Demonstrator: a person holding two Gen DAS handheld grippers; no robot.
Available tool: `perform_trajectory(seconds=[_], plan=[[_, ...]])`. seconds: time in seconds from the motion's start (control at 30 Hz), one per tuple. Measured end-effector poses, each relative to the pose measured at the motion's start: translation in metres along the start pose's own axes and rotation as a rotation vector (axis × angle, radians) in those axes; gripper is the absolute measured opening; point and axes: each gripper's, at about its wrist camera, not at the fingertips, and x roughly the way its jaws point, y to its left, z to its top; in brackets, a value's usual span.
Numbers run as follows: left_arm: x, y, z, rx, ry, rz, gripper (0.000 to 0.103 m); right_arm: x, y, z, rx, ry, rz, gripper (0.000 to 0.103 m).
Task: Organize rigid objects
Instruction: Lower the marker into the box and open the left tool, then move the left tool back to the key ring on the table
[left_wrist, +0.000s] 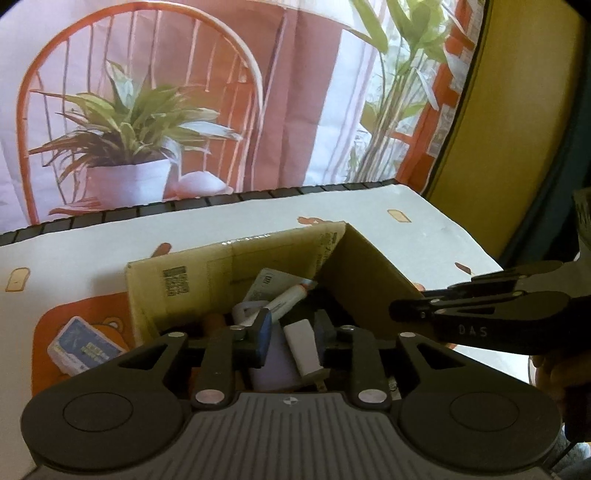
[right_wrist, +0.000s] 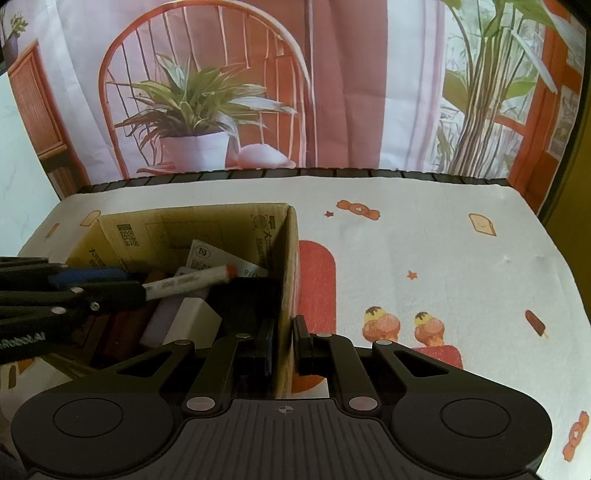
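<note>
Right gripper is pinching the cardboard box wall steady. Left gripper, jaws slightly apart, is dropping a white block inside. Probably the blue card box outside goes next.

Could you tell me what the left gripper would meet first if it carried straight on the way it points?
Probably the white block lying between the left gripper's fingers in the cardboard box; depth is unclear.

A printed backdrop of chair and plants hangs behind the cloth-covered table.
</note>
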Motion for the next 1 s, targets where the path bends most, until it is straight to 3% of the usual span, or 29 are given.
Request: perform_trajectory(seconds=[0.07, 0.2, 0.5, 0.73, 1.0], plan=[[-0.007, 0.002, 0.001, -0.006, -0.016, 0.020, 0.048, -0.001, 0.000, -0.001, -0.001, 0.000, -0.001, 0.010], [-0.025, 0.008, 0.003, -0.019, -0.049, 0.066, 0.066, -0.001, 0.000, -0.001, 0.001, -0.001, 0.000, 0.010], [-0.072, 0.042, 0.005, -0.083, -0.105, 0.216, 0.096, -0.001, -0.001, -0.003, 0.006, 0.000, 0.002, 0.010], [-0.097, 0.078, -0.001, -0.157, -0.112, 0.350, 0.100, -0.001, -0.001, -0.003, 0.006, 0.000, 0.001, 0.010], [-0.110, 0.109, -0.023, -0.228, -0.080, 0.453, 0.100, -0.001, 0.000, -0.002, 0.004, 0.000, -0.001, 0.010]])
